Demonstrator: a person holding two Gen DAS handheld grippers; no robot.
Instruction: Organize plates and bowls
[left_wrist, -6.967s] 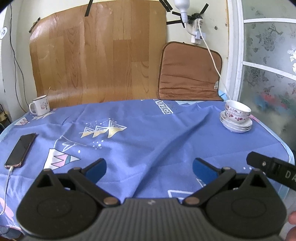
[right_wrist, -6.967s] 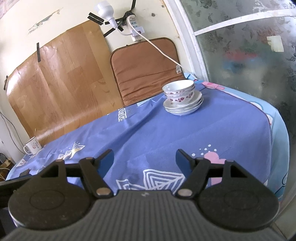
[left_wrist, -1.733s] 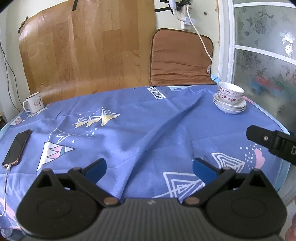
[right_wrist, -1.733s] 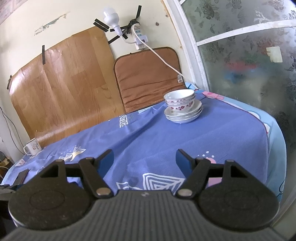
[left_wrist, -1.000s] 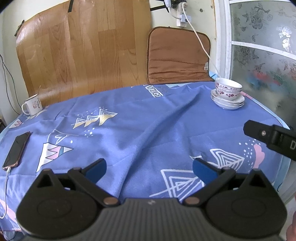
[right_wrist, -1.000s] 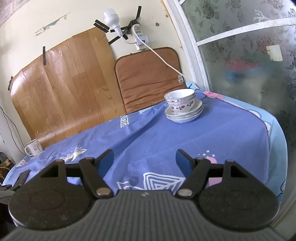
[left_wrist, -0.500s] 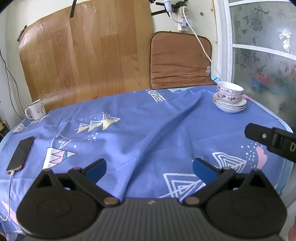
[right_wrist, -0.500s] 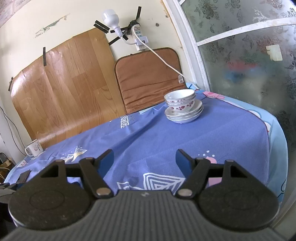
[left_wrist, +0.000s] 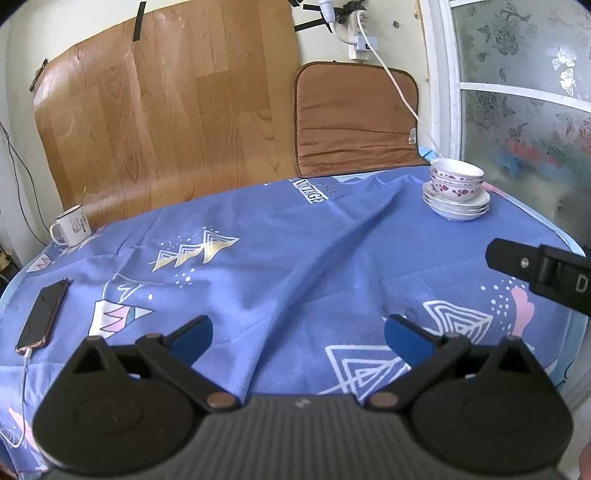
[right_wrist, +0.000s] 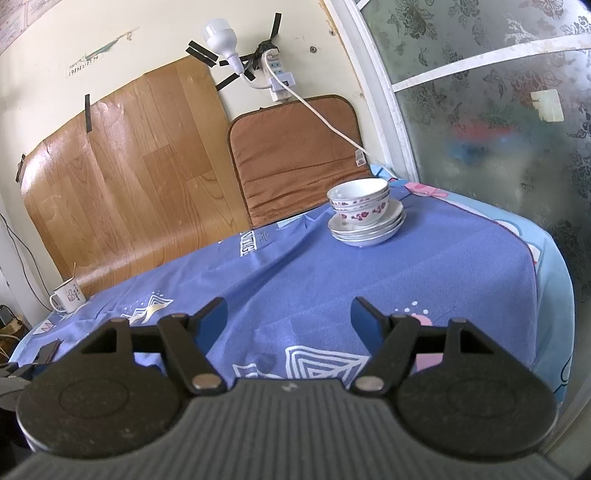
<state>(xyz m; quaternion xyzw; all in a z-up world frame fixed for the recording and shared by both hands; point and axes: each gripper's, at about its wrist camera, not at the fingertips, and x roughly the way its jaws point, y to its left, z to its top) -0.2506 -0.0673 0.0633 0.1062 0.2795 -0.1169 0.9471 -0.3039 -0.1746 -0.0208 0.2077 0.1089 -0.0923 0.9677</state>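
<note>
Blue cloth (left_wrist: 295, 258) with white triangle prints covers the desk, creased in a long fold running from the near edge toward 1 o'clock. On it, at about 1 o'clock in the left wrist view, stands the stack of bowls (left_wrist: 457, 176), white with dark red flowers, nested one inside another and sitting on a stack of plates (left_wrist: 458, 206). From the right wrist camera the same bowls (right_wrist: 359, 201) and plates (right_wrist: 365, 229) sit at about 12 o'clock, close to the far right corner of the desk, just in front of a brown cushion (right_wrist: 295, 155) leaning on the wall.

The left tool (left_wrist: 297, 334) hangs above the near edge of the desk with its blue-tipped jaws spread wide and nothing between them. The right tool (right_wrist: 289, 319) is likewise wide open and holds nothing; both are well apart from the crockery. Part of the right tool's black body shows at 3 o'clock in the left wrist view.

At 10 o'clock in the left view a white enamel mug (left_wrist: 72, 226) stands near the far left edge, and a phone (left_wrist: 43, 315) lies at 9 o'clock with a white cable plugged in. A wood-pattern sheet (left_wrist: 166, 110) is taped to the wall behind, and frosted patterned glass (right_wrist: 498, 110) fills the right side.
</note>
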